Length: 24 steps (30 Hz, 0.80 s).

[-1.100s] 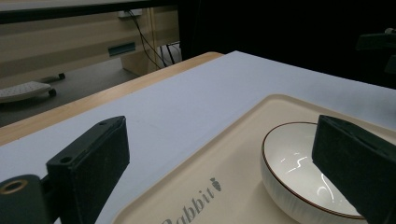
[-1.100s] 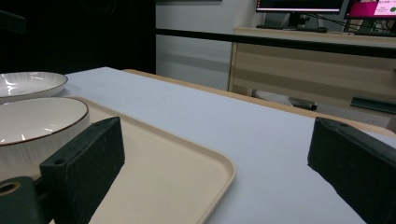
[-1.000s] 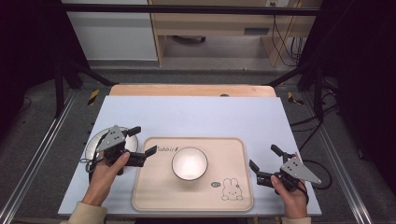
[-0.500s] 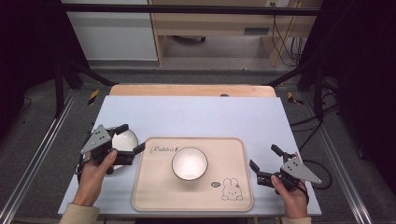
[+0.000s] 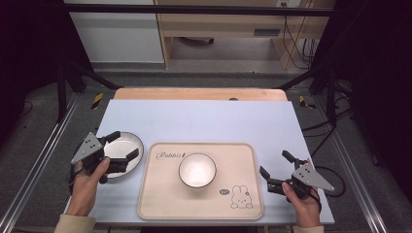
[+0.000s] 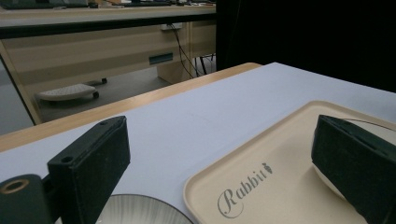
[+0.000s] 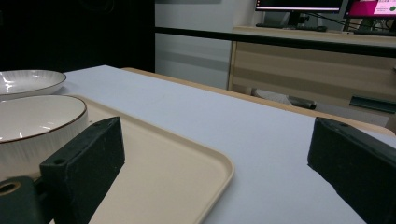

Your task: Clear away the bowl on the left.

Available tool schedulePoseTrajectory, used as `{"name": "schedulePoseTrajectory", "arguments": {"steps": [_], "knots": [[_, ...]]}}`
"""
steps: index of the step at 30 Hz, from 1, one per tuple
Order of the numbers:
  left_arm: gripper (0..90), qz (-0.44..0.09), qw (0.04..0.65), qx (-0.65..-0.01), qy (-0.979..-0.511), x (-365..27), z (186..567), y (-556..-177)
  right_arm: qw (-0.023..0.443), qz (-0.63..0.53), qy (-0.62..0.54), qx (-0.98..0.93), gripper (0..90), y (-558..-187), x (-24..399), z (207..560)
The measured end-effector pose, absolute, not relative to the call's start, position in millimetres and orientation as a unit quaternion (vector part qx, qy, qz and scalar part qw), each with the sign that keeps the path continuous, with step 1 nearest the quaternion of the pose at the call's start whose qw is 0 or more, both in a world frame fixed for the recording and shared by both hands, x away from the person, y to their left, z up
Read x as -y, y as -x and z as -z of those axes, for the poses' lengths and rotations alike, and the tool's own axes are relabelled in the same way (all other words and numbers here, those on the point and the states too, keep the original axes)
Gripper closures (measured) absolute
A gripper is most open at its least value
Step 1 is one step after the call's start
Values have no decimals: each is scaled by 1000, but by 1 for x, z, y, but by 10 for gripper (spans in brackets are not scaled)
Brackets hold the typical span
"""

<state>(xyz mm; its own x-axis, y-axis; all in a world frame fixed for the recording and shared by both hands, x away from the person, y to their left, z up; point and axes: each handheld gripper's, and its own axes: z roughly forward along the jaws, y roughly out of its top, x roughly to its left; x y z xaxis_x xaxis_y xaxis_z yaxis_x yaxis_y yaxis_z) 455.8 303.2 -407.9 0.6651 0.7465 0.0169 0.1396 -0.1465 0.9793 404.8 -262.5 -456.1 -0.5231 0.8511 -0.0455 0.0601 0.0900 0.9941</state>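
White and ribbed, the plate (image 5: 120, 148) lies on the desk (image 5: 204, 119) directly under the left gripper (image 5: 122, 149), whose jaws stand wide apart above its rim, while the right gripper (image 5: 275, 166), jaws equally wide and empty, hovers just beside the beige tray (image 5: 160, 204) holding a bowl (image 5: 197, 170).

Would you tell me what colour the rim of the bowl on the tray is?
The bowl is white with a thin brown rim, clearest in the right gripper view.

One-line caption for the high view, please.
Left hand-held gripper open over a plate beside the tray holding a bowl; right hand-held gripper open.
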Motion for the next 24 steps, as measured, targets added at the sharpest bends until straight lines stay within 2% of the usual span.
{"name": "schedulePoseTrajectory", "arguments": {"steps": [12,24], "knots": [[43,-263,571,-312,-713,-315,424,-449,344,-578,-349,-653,41,-405,263,456],[45,-228,564,-292,-738,-317,437,-442,344,-575,-347,-656,42,-405,263,457]]}}
